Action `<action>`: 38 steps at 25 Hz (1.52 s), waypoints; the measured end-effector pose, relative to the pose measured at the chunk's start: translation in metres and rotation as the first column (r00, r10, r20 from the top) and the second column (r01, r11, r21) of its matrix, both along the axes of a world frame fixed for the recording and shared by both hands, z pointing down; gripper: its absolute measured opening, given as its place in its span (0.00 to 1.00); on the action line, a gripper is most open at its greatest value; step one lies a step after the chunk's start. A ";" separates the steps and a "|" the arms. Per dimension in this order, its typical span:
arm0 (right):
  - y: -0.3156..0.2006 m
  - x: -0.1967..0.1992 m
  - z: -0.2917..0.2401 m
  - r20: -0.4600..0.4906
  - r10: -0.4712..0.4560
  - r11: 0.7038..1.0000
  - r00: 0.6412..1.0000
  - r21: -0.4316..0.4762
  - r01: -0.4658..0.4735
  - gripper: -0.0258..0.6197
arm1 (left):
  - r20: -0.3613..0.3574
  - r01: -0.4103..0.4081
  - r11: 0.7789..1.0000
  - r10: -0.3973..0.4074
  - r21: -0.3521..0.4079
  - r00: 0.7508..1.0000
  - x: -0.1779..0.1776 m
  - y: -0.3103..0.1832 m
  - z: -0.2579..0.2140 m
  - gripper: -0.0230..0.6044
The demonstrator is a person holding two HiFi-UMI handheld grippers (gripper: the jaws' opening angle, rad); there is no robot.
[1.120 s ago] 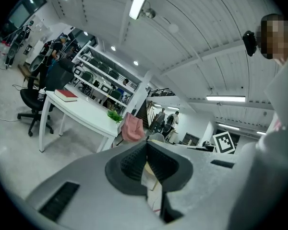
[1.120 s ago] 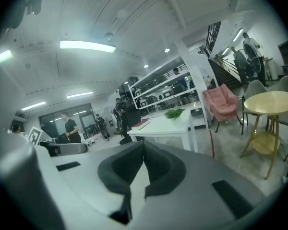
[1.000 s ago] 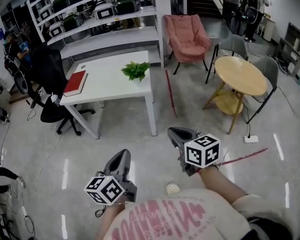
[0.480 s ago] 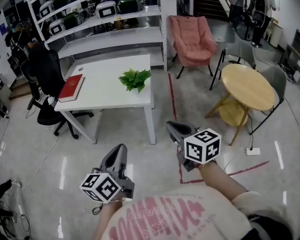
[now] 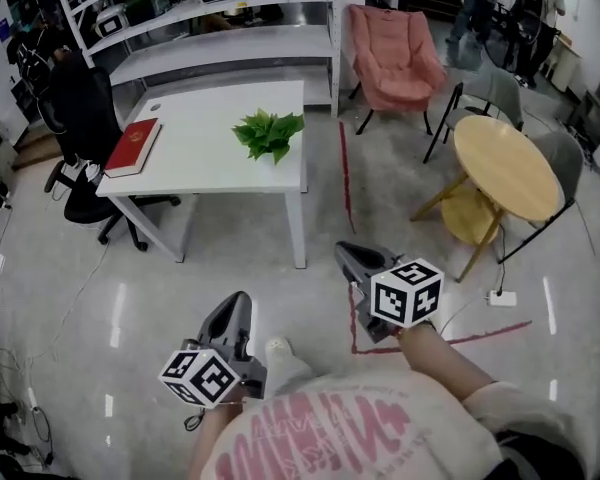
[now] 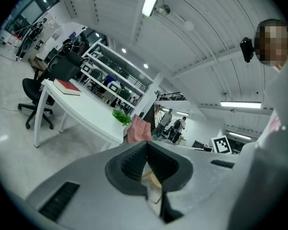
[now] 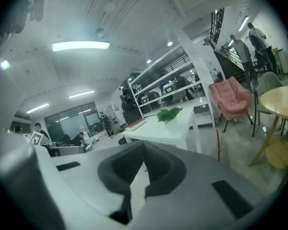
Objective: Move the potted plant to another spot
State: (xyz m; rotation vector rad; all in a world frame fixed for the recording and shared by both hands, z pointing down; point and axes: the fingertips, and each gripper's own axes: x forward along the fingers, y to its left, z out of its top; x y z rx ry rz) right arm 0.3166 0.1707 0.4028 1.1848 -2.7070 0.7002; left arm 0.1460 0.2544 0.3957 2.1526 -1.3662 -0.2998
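Note:
The potted plant point(image 5: 269, 133), a small bunch of green leaves, stands near the right edge of the white table point(image 5: 212, 158). It shows small in the left gripper view point(image 6: 121, 116) and in the right gripper view point(image 7: 169, 113). My left gripper point(image 5: 236, 309) is held over the floor well short of the table, jaws shut and empty point(image 6: 145, 147). My right gripper point(image 5: 346, 261) is also over the floor, in front of the table's right leg, shut with nothing between its jaws point(image 7: 143, 150).
A red book point(image 5: 133, 146) lies at the table's left end, beside a black office chair point(image 5: 75, 118). A pink armchair point(image 5: 394, 48) and a round wooden table point(image 5: 507, 166) stand to the right. White shelving point(image 5: 220, 38) is behind the table. Red tape point(image 5: 347, 183) marks the floor. People stand at the far right.
Both grippers have come forward toward the white table, which now sits lower and nearer in the head view. A shoe now shows between the grippers. Both sets of jaws stay shut.

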 end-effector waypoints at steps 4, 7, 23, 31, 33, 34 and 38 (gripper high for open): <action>-0.004 -0.002 0.015 -0.027 -0.006 1.000 1.000 -0.029 0.006 0.05 | 0.009 -0.008 0.999 0.008 -0.033 1.000 -0.001 -0.007 0.014 0.04; -0.014 -0.003 0.023 -0.016 0.001 0.999 1.000 -0.046 -0.002 0.05 | 0.015 -0.027 0.998 0.028 -0.050 1.000 0.000 -0.019 0.024 0.04; -0.143 -0.051 0.060 0.004 0.044 0.989 0.999 -0.142 -0.043 0.05 | 0.021 -0.054 0.994 0.056 -0.092 0.998 -0.054 -0.170 0.042 0.04; -0.224 -0.067 0.081 -0.004 0.091 0.978 0.996 -0.190 -0.090 0.05 | 0.011 -0.105 0.983 0.108 -0.147 0.994 -0.065 -0.254 0.061 0.04; -0.240 -0.071 0.091 -0.004 0.105 0.971 0.994 -0.215 -0.103 0.05 | 0.014 -0.113 0.980 0.117 -0.164 0.993 -0.070 -0.269 0.067 0.04; -0.248 -0.073 0.095 0.001 0.111 0.968 0.994 -0.226 -0.107 0.05 | 0.014 -0.119 0.978 0.123 -0.169 0.992 -0.072 -0.277 0.070 0.04; -0.274 -0.083 0.108 0.007 0.131 0.961 0.991 -0.247 -0.125 0.05 | 0.005 -0.153 0.972 0.156 -0.178 0.988 -0.077 -0.306 0.080 0.04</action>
